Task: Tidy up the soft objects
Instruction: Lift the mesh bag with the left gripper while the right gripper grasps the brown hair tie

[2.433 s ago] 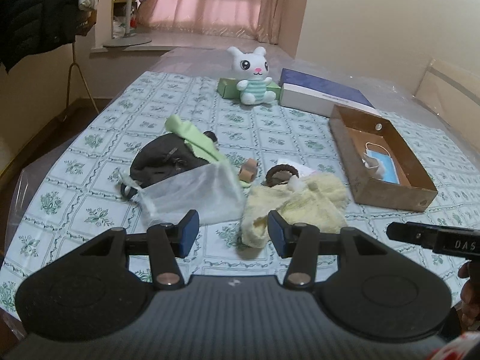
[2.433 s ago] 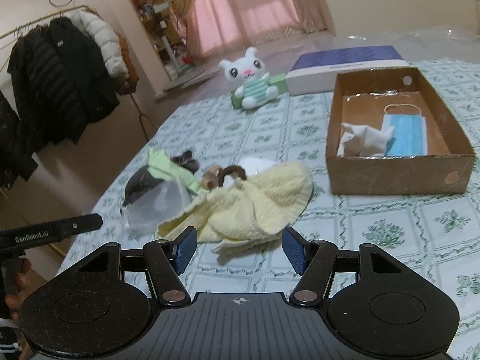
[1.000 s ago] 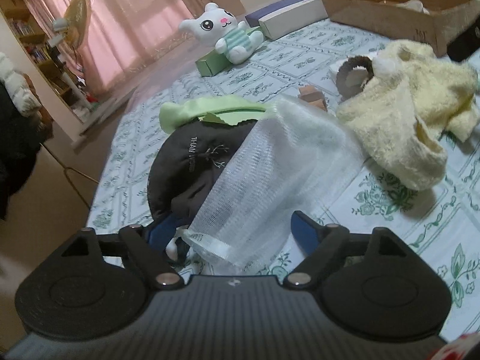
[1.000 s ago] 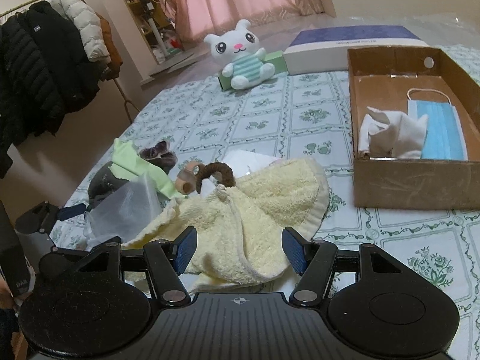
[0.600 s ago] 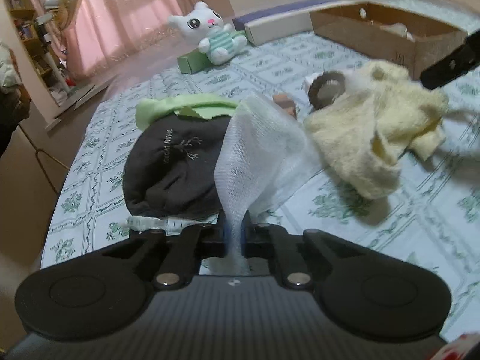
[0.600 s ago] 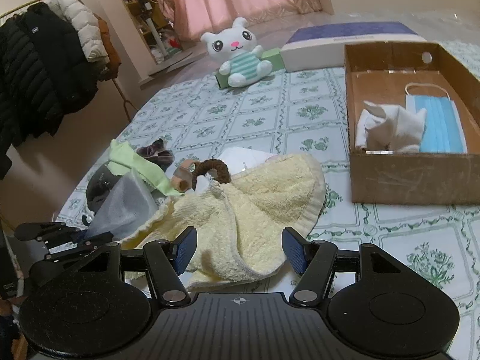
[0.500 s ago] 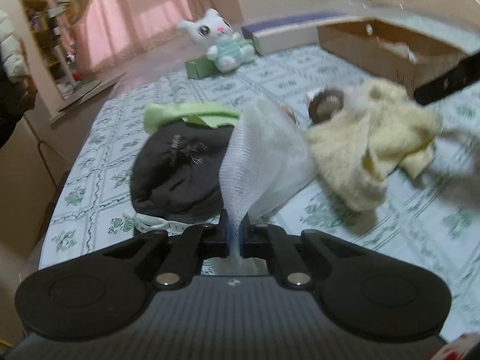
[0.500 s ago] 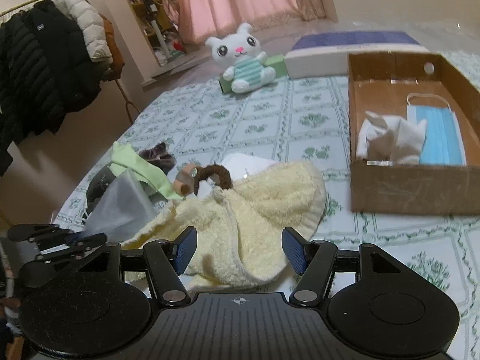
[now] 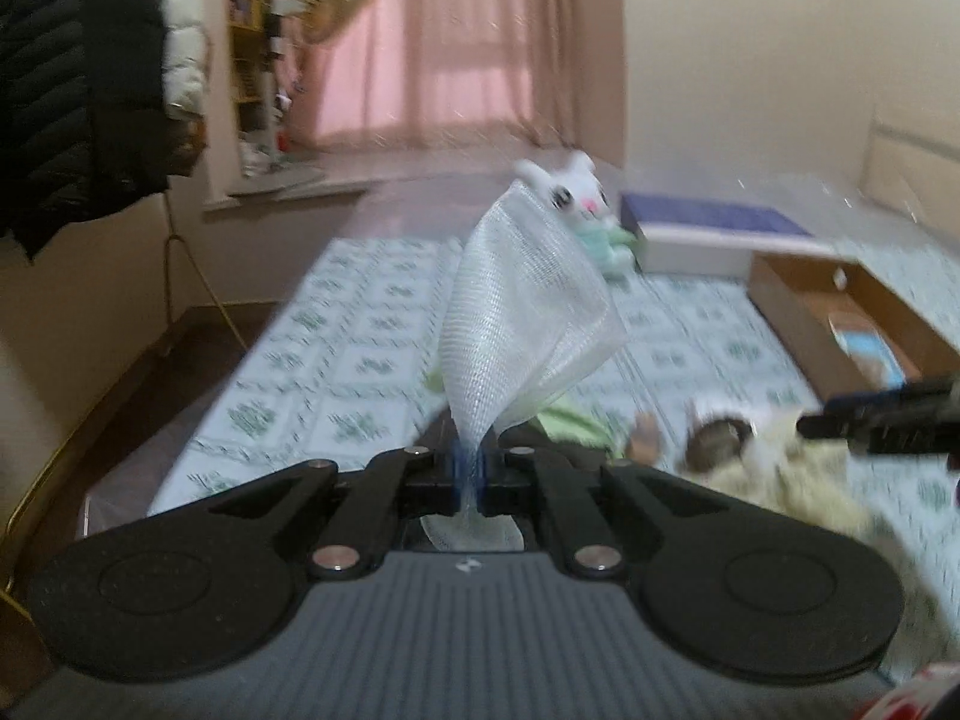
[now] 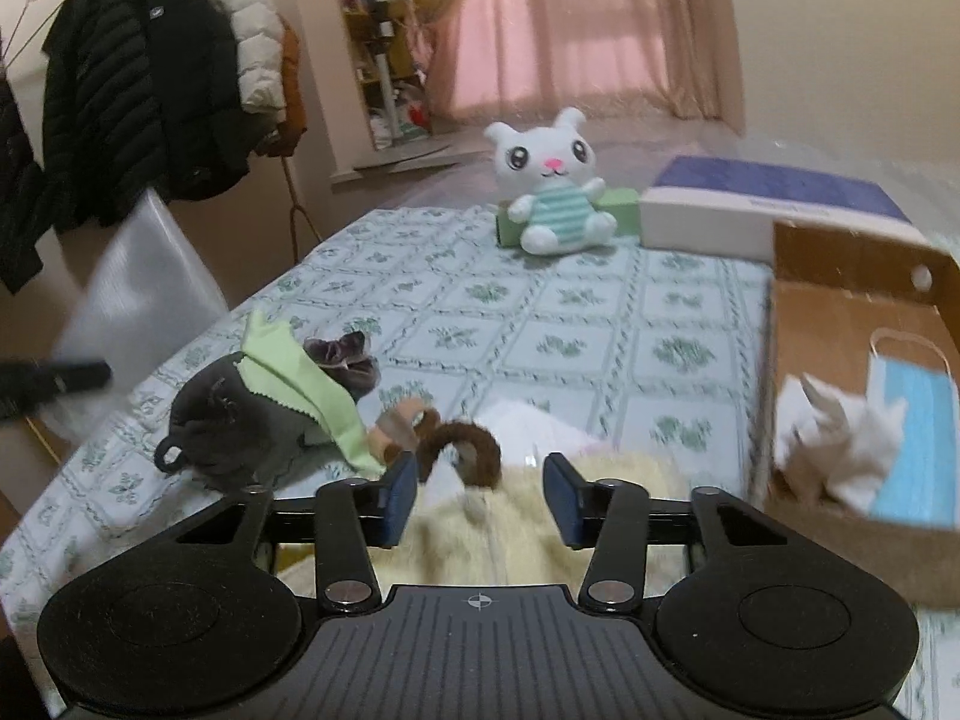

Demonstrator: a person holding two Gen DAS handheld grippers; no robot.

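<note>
Your biggest soft thing is the yellow towel (image 10: 540,516), a thick, loopy terry heap lying on the bedspread (image 10: 540,324) right under your right gripper (image 10: 480,498); its jaws are closing with a ridge of the towel between them, though the pads don't look pressed on it yet. It should be floppy and moderately heavy, so take a thick fold near the middle rather than a thin hem, or it will trail. Next down, the white mesh bag (image 9: 528,312) hangs up in the air from your left gripper (image 9: 471,471), whose fingers are pressed together on its gathered edge; it looks almost weightless, sheer and limp, and likely to slip through a light pinch. The cardboard box (image 10: 852,276), stiff and open-topped, sits to the right, already holding a blue mask (image 10: 918,420) and a crumpled white cloth (image 10: 840,438).
</note>
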